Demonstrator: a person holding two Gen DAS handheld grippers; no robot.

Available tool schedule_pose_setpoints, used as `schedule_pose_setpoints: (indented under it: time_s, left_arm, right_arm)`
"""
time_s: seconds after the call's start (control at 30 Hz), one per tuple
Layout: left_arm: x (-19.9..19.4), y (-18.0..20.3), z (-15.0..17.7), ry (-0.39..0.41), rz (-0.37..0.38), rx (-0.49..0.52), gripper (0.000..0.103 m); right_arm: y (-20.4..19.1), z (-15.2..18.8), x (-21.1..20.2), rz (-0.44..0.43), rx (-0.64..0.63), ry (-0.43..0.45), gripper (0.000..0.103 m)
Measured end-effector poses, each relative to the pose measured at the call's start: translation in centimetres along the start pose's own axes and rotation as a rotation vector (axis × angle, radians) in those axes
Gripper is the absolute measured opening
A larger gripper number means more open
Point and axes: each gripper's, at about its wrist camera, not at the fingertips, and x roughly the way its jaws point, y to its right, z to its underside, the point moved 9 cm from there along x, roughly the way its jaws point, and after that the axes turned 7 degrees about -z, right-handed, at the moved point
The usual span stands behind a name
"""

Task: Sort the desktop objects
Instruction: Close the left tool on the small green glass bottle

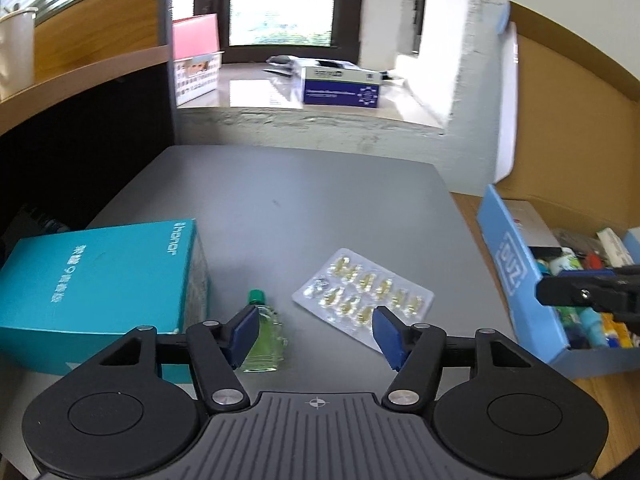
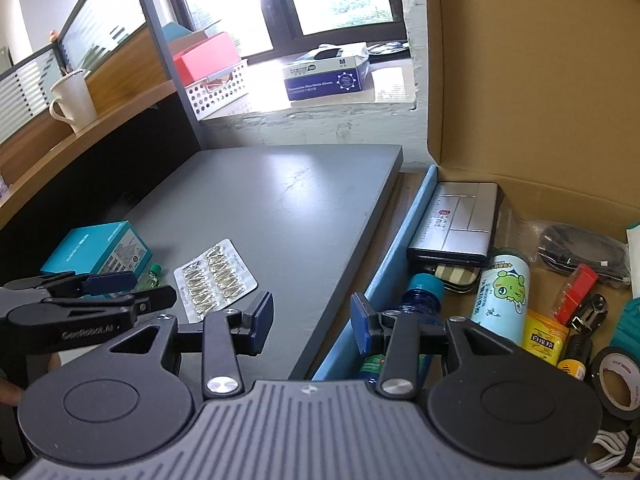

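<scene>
On the grey desk mat (image 1: 304, 208) lie a teal phone box (image 1: 100, 280), a small green bottle (image 1: 266, 336) and a blister pack of yellow capsules (image 1: 364, 296). My left gripper (image 1: 316, 332) is open and empty, its left pad right beside the green bottle. The same three things show at the left of the right wrist view: box (image 2: 96, 250), bottle (image 2: 151, 276), blister pack (image 2: 214, 276). My right gripper (image 2: 312, 320) is open and empty over the blue edge of the cardboard box (image 2: 384, 264). The left gripper (image 2: 112, 292) also shows there.
The open cardboard box (image 2: 520, 80) on the right holds several items: a silver case (image 2: 460, 220), a blue bottle (image 2: 420, 292), a white cartoon bottle (image 2: 504, 292), tape rolls (image 2: 616, 376). A windowsill behind holds a blue glove box (image 2: 324, 74) and a white basket (image 2: 218, 88). A white mug (image 2: 74, 98) stands on the shelf.
</scene>
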Motion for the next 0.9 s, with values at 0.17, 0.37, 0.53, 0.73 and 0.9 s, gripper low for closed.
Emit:
schedule_pose_setpoints:
  time_s: [0.17, 0.37, 0.53, 0.73, 0.9]
  left_arm:
    - [0.4, -0.6, 0.3, -0.009, -0.033, -0.017, 0.066]
    - [0.7, -0.6, 0.3, -0.003, -0.061, -0.001, 0.066]
    - [1.2, -0.9, 0.4, -0.005, -0.082, -0.010, 0.066]
    - [1.6, -1.2, 0.5, -0.017, -0.082, -0.026, 0.064]
    - [1.7, -1.3, 0.7, -0.017, -0.084, -0.026, 0.059]
  right_arm:
    - [-0.2, 0.2, 0.6, -0.010, -0.004, -0.010, 0.049]
    - [-0.6, 0.4, 1.2, -0.023, -0.012, -0.022, 0.049]
    - [-0.8, 0.4, 1.5, -0.028, -0.018, -0.023, 0.049]
    - [-0.9, 0.5, 1.7, -0.033, -0.018, -0.024, 0.049]
    - [-1.1, 0.6, 1.9, -0.039, -0.017, -0.028, 0.049]
